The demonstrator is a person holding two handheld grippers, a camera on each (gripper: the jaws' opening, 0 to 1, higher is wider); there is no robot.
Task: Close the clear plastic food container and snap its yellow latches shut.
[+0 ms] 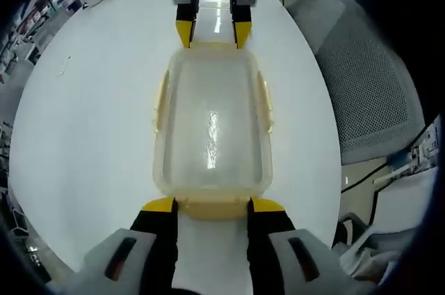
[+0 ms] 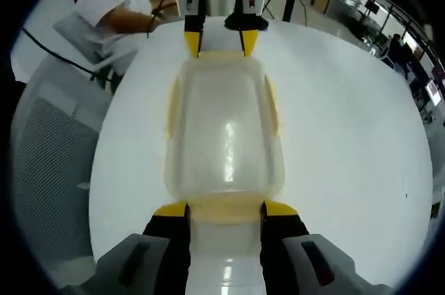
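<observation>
Clear plastic food container (image 1: 212, 131) sits lid-on at the middle of the round white bench (image 1: 90, 135), long axis running 12 to 6 o'clock in both views. Yellow latches run along its long sides at 3 and 9 o'clock (image 1: 265, 100); from these views I cannot tell whether they are snapped down. A yellow end latch (image 1: 212, 208) lies at the 6 o'clock end in the left gripper view, and another (image 2: 226, 209) at the 6 o'clock end in the right gripper view.

Left tongs (image 1: 212, 206): level, pointing straight along the container. Jaws spread, yellow tips set on either side of the near end latch, touching or just beside the container's corners. Nothing pinched that I can see.

Right tongs (image 2: 226, 210): same pose from the opposite end, jaws spread, tips flanking the end latch there. Not clamped on it as far as visible.

Each pair faces the other across the container: the right tongs appear at 12 o'clock in the left gripper view (image 1: 212, 34), the left tongs at 12 o'clock in the right gripper view (image 2: 221, 43), their tips at the far end of the container.

Surroundings: grey mesh chair (image 1: 368, 93) at 3 o'clock beside the bench in the left gripper view; person in a white top (image 2: 115, 6) at 11 o'clock in the right gripper view.
</observation>
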